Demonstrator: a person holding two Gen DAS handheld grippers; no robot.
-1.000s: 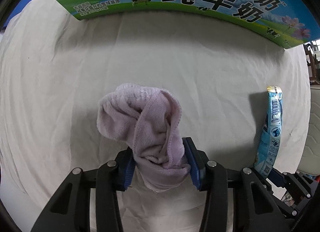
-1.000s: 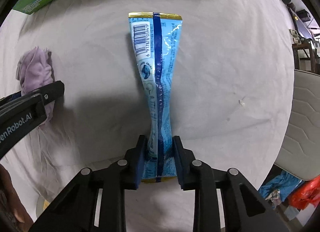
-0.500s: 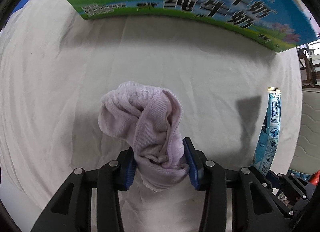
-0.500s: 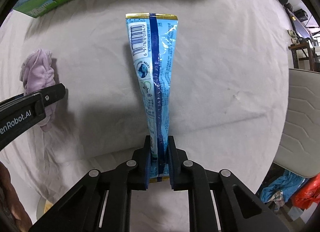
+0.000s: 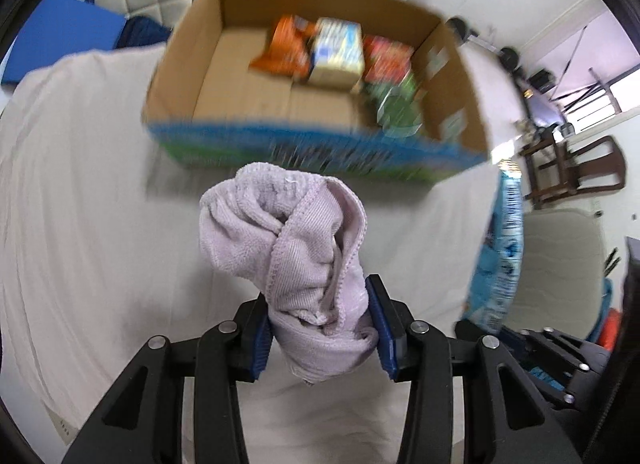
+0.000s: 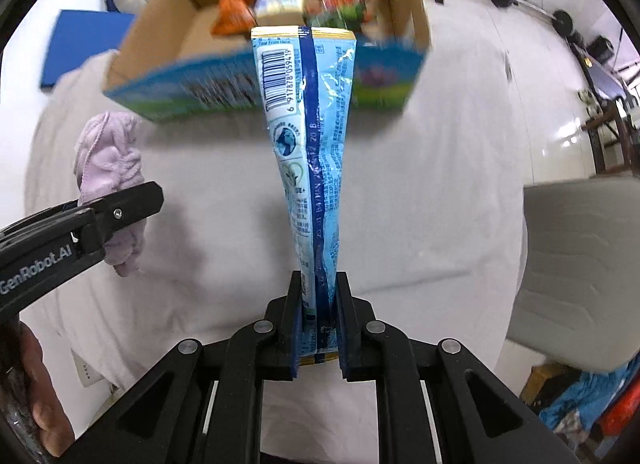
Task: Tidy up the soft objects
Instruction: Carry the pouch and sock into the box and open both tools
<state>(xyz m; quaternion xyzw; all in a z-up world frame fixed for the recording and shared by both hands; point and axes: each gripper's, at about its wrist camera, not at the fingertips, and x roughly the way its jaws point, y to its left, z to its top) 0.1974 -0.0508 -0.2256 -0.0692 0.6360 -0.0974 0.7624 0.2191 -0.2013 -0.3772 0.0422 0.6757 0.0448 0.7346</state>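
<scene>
My left gripper (image 5: 320, 324) is shut on a bunched lilac cloth (image 5: 288, 244) and holds it above the white-covered table, in front of an open cardboard box (image 5: 256, 75). The cloth also shows at the left of the right wrist view (image 6: 108, 167). My right gripper (image 6: 318, 324) is shut on the lower end of a light blue snack packet (image 6: 308, 135), which stands upright in front of the box (image 6: 156, 35). The packet shows at the right edge of the left wrist view (image 5: 504, 248).
The box holds an orange bag (image 5: 286, 47), a pale carton (image 5: 338, 53) and red and green packs (image 5: 390, 75). A white cloth covers the table (image 5: 80, 223). A grey padded chair (image 6: 580, 264) stands at the right; a wooden chair (image 5: 572, 171) is beyond it.
Both grippers have risen and tilted up with their loads. The box's open top and contents have come into view; before only its printed side showed.
</scene>
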